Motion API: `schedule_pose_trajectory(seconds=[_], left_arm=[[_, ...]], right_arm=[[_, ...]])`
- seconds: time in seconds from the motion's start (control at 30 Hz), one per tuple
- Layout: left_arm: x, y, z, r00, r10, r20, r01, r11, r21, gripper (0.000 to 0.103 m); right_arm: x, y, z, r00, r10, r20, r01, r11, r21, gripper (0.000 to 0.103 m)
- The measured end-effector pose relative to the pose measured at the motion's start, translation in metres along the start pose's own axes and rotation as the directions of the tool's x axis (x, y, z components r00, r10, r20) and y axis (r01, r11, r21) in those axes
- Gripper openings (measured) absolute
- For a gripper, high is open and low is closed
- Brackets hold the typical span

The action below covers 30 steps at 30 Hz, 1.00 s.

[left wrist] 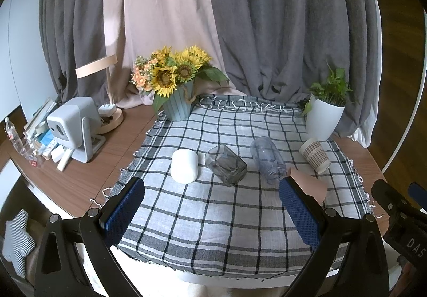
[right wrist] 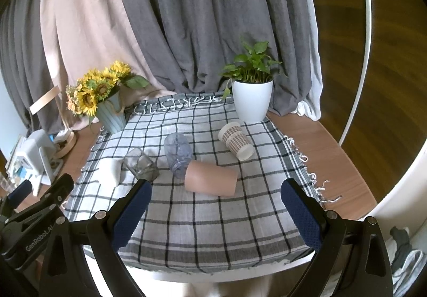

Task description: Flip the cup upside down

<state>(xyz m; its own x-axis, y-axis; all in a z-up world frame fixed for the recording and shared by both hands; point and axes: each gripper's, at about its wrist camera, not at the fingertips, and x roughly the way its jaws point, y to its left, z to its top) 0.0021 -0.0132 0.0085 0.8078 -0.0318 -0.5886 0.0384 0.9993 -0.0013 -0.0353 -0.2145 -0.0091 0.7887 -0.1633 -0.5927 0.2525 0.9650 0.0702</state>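
Observation:
Several cups lie on their sides on a checked cloth point(left wrist: 213, 217): a white cup point(left wrist: 184, 166), a clear glass point(left wrist: 226, 168), a bluish plastic cup point(left wrist: 268, 161), a pink cup point(left wrist: 309, 185) and a checked paper cup point(left wrist: 315, 155). In the right wrist view they show as the white cup point(right wrist: 110, 171), glass point(right wrist: 141, 163), plastic cup point(right wrist: 178, 153), pink cup point(right wrist: 210, 177) and paper cup point(right wrist: 236, 143). My left gripper point(left wrist: 212, 209) is open and empty, in front of the cups. My right gripper point(right wrist: 216, 213) is open and empty, just before the pink cup.
A sunflower pot point(left wrist: 177, 105) stands at the cloth's back left and a white plant pot point(left wrist: 324, 118) at the back right. A white projector point(left wrist: 74, 129) and clutter sit on the wooden table at the left. Curtains hang behind.

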Motion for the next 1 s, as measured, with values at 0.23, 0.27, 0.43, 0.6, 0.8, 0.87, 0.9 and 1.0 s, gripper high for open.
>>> schedule_pose_trajectory(seconds=[0.23, 0.27, 0.43, 0.6, 0.8, 0.87, 0.9, 1.0], left_arm=[[0.000, -0.001, 0.000, 1.000, 0.002, 0.001, -0.002, 1.000, 0.001, 0.103], [0.000, -0.001, 0.000, 1.000, 0.001, 0.000, -0.001, 1.000, 0.000, 0.103], [0.000, 0.000, -0.001, 1.000, 0.000, 0.000, 0.000, 1.000, 0.002, 0.103], [0.008, -0.007, -0.005, 0.999, 0.007, -0.031, -0.006, 1.000, 0.008, 0.103], [0.037, -0.017, -0.022, 0.991, 0.031, -0.128, -0.029, 0.999, 0.020, 0.103], [0.048, -0.021, -0.030, 0.985, 0.049, -0.163, -0.046, 0.999, 0.019, 0.103], [0.054, -0.022, -0.033, 0.982, 0.054, -0.182, -0.053, 0.999, 0.011, 0.103], [0.072, -0.024, -0.045, 0.966, 0.050, -0.253, -0.064, 0.997, -0.044, 0.103]], right_arm=[[-0.001, -0.001, 0.000, 1.000, 0.000, 0.002, 0.000, 1.000, 0.001, 0.098], [-0.001, -0.001, 0.000, 1.000, 0.002, 0.002, -0.002, 1.000, 0.002, 0.098], [-0.001, -0.001, 0.000, 1.000, 0.000, 0.001, 0.000, 1.000, 0.001, 0.098], [0.003, -0.003, -0.001, 1.000, 0.005, -0.014, -0.005, 1.000, -0.001, 0.098], [0.029, -0.010, -0.007, 0.995, 0.014, -0.103, -0.016, 1.000, -0.015, 0.098], [0.040, -0.011, -0.009, 0.991, 0.012, -0.134, -0.016, 0.999, -0.032, 0.098], [0.048, -0.013, -0.009, 0.987, 0.011, -0.158, -0.018, 0.999, -0.044, 0.098], [0.068, -0.015, -0.007, 0.976, 0.018, -0.217, -0.037, 0.996, -0.084, 0.098]])
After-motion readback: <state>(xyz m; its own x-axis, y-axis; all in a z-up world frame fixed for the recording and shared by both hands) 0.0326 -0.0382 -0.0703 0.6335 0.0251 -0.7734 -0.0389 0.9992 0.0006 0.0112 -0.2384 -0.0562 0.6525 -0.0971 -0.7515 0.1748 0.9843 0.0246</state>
